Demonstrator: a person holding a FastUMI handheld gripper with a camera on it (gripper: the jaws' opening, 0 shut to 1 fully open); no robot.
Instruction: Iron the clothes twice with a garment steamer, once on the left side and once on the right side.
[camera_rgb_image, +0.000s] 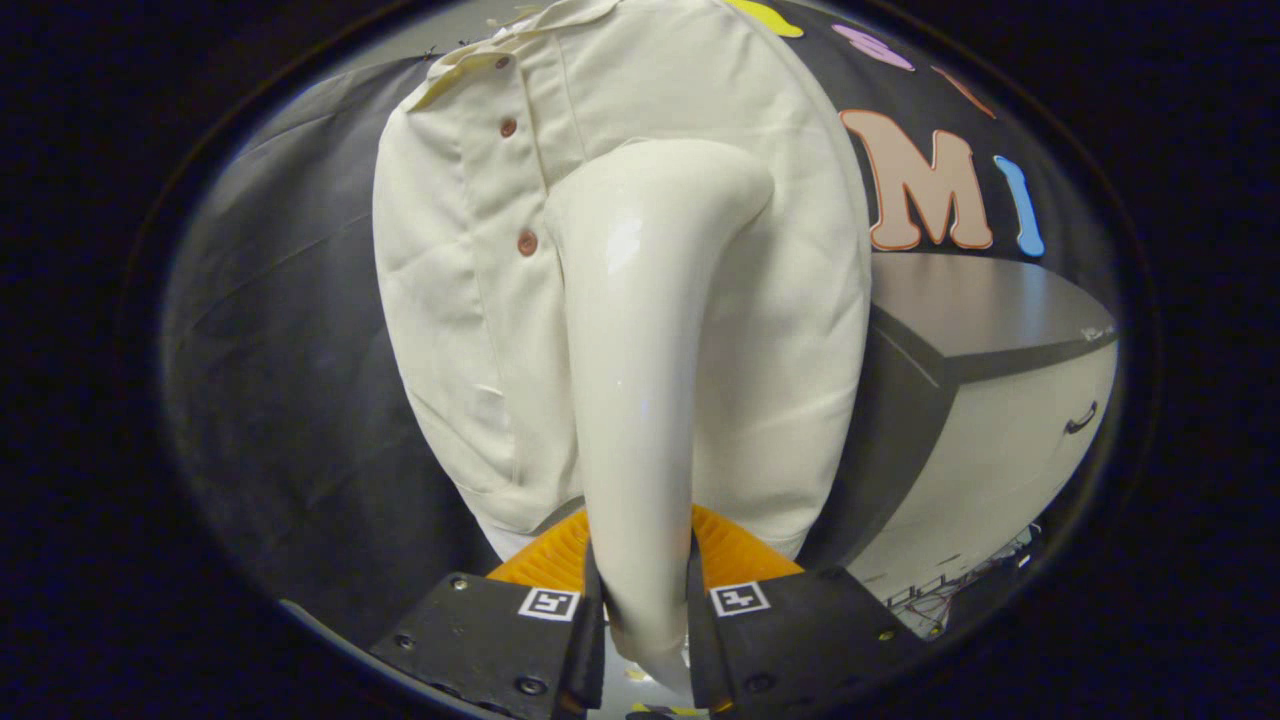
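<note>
Far to the left, behind everything, hangs the dark booth wall (290, 400). It makes a plain backdrop, so the pale cloth is easy to see.

Next comes the cream shirt (450, 300). It hangs up straight, with its collar at the top and its hem down near the fingers. Hanging like this lets the cloth fall flat, which is good for steaming. A row of small brown buttons (527, 242) runs down the front strip of the shirt. The cloth to the left of the buttons has some soft creases.

In the middle is the white garment steamer (640, 380). Its long handle rises from between the fingers, and its bent head sits high up against the shirt, just right of the buttons. It looks to be touching or nearly touching the cloth, but I cannot tell which. It is held this way so the steam can go into the cloth.

The gripper (640, 600) pinches the bottom of the steamer's handle. One finger presses on each side, so the steamer cannot slip or tip.

To the right of the shirt stands a cabinet (1000, 440) with a dark top and a pale front with a small handle. It is well apart from the shirt and out of the way.

I think the steamer is working on the shirt's right half.
</note>
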